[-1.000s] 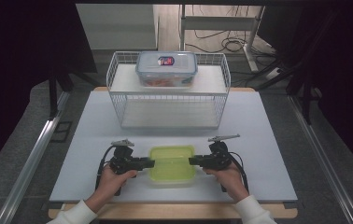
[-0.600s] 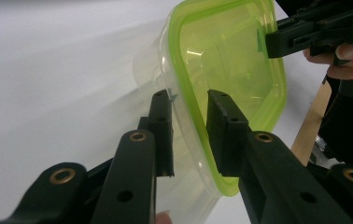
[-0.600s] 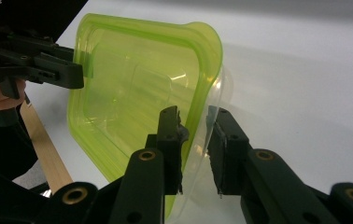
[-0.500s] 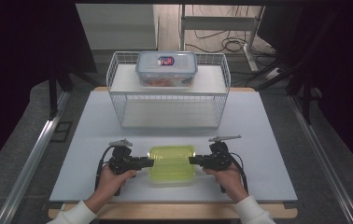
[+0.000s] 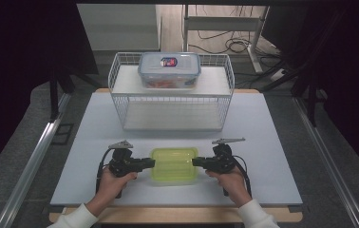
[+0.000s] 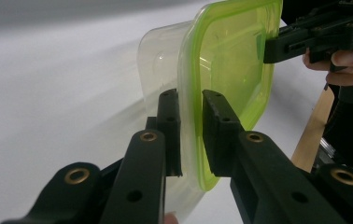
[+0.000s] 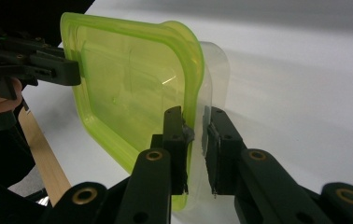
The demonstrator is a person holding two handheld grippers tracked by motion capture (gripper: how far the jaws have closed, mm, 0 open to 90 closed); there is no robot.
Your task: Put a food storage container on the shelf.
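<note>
A clear food container with a lime-green lid [image 5: 174, 164] lies flat on the white table, near the front edge. My left gripper [image 5: 153, 163] is at its left short end and my right gripper [image 5: 194, 163] at its right short end, both pointing inward. Both pairs of jaws have just been closing. In the left gripper view the pads [image 6: 191, 135] pinch the lid's rim [image 6: 230, 60] between them. The right gripper view shows its pads [image 7: 195, 140] clamped on the opposite rim [image 7: 128, 79]. A hand holds each gripper from the front.
A white wire basket [image 5: 120, 102] stands upside down at the back of the table. On top of it sits a clear box with a blue-clipped lid [image 5: 169, 70]. The table's wooden front edge [image 5: 168, 216] runs just behind the hands.
</note>
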